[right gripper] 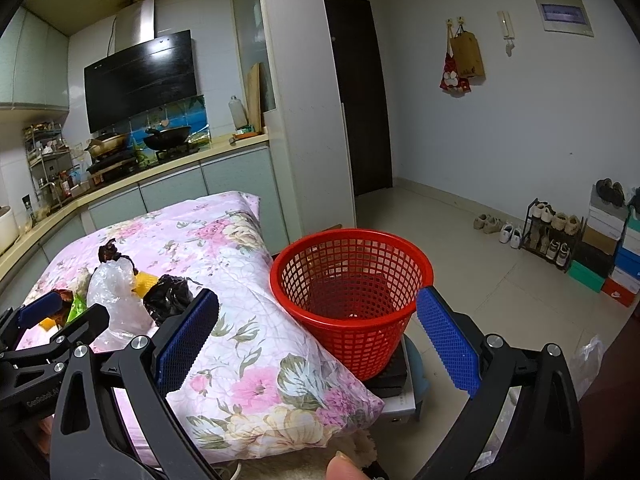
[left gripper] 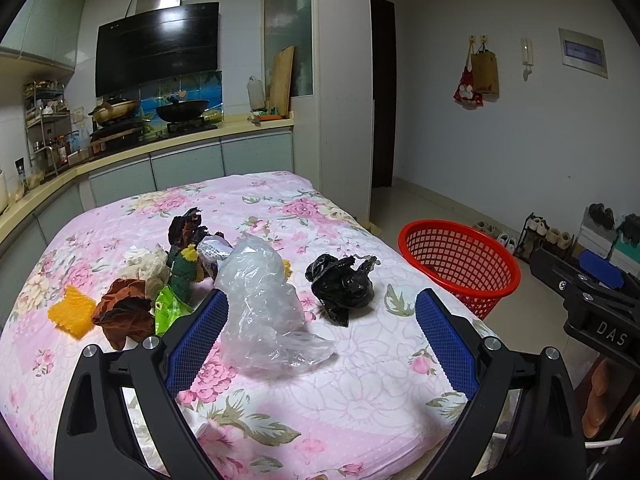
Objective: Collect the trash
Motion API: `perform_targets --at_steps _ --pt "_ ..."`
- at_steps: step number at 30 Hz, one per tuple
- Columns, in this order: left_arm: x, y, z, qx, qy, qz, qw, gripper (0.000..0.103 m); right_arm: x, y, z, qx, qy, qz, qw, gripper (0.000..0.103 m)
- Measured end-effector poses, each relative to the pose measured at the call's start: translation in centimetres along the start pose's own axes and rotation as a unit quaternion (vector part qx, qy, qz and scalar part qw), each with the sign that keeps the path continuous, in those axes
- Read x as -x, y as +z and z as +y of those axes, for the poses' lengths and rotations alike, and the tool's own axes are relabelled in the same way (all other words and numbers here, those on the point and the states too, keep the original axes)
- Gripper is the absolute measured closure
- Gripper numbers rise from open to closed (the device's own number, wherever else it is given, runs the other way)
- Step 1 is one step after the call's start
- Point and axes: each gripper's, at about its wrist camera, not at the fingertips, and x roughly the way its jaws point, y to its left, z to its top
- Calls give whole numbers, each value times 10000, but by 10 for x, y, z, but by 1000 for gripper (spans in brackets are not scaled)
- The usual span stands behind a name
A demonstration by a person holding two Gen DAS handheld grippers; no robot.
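Observation:
Trash lies on a table covered with a pink floral cloth (left gripper: 340,392): a clear plastic bag (left gripper: 260,300), a crumpled black bag (left gripper: 340,284), a brown wrapper (left gripper: 120,312), a yellow-orange foam piece (left gripper: 72,312), a green packet (left gripper: 168,308) and several more scraps behind. My left gripper (left gripper: 322,336) is open and empty, with the clear bag just ahead between its fingers. A red mesh basket (right gripper: 352,284) stands right of the table. My right gripper (right gripper: 318,336) is open and empty, facing the basket; it also shows in the left wrist view (left gripper: 588,292).
A kitchen counter (left gripper: 160,148) with a stove and pans runs behind the table. A white pillar (left gripper: 344,80) and a dark doorway stand beyond. A shoe rack (right gripper: 552,236) and stacked boxes (right gripper: 616,256) line the right wall. The basket rests on a low stand (right gripper: 400,384).

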Motion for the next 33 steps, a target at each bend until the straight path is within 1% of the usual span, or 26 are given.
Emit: perform_targets --at_steps 11,19,22,27,33 --pt "-3 -1 0 -13 -1 25 10000 12 0 -2 1 30 2 44 10000 7" --pt "-5 -5 6 -6 63 142 9999 11 -2 -4 3 55 20 123 9999 7" --pt "-4 -5 21 59 168 259 9995 11 -7 -7 5 86 59 237 9997 7" --pt "-1 -5 60 318 365 508 9975 12 -18 -12 11 159 138 460 9987 7" --pt "17 -10 111 521 593 568 9953 12 -24 -17 13 152 228 678 9973 7"
